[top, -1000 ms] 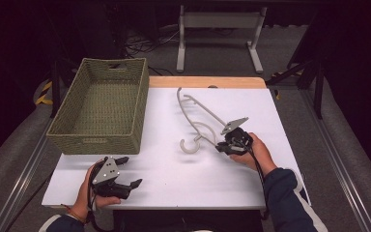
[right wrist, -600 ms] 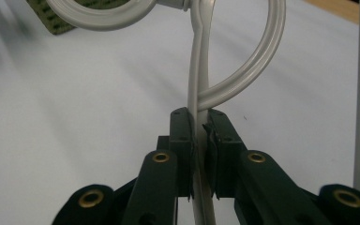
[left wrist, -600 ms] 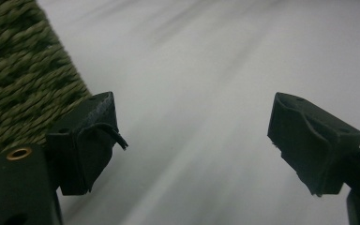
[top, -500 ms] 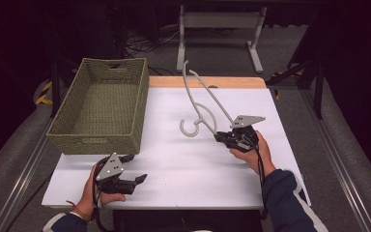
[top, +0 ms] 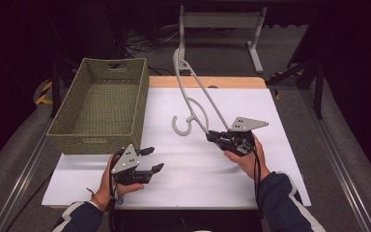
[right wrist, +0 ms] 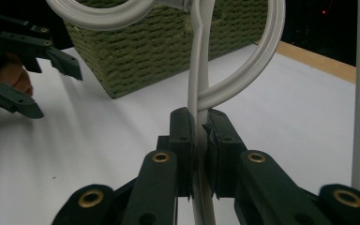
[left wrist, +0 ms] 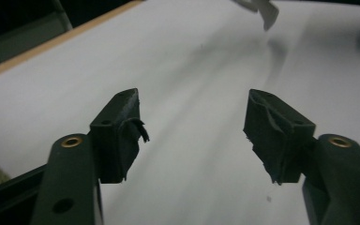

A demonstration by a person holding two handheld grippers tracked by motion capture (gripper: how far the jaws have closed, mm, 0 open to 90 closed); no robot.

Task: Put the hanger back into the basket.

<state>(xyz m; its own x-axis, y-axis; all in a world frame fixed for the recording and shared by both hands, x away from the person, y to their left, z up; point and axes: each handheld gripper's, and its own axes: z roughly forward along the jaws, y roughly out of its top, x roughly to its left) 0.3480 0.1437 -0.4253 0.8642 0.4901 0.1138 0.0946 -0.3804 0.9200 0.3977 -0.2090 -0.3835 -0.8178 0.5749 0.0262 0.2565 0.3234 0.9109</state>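
We find the right gripper pinching one end of a white plastic clothes hanger, jaws pressed tight on its arm, the hanger raised off the white table and slanting away from us. The left gripper hovers near the woven basket, jaws spread and empty. We judge the pickup done; placement, possibly into the basket, remains.
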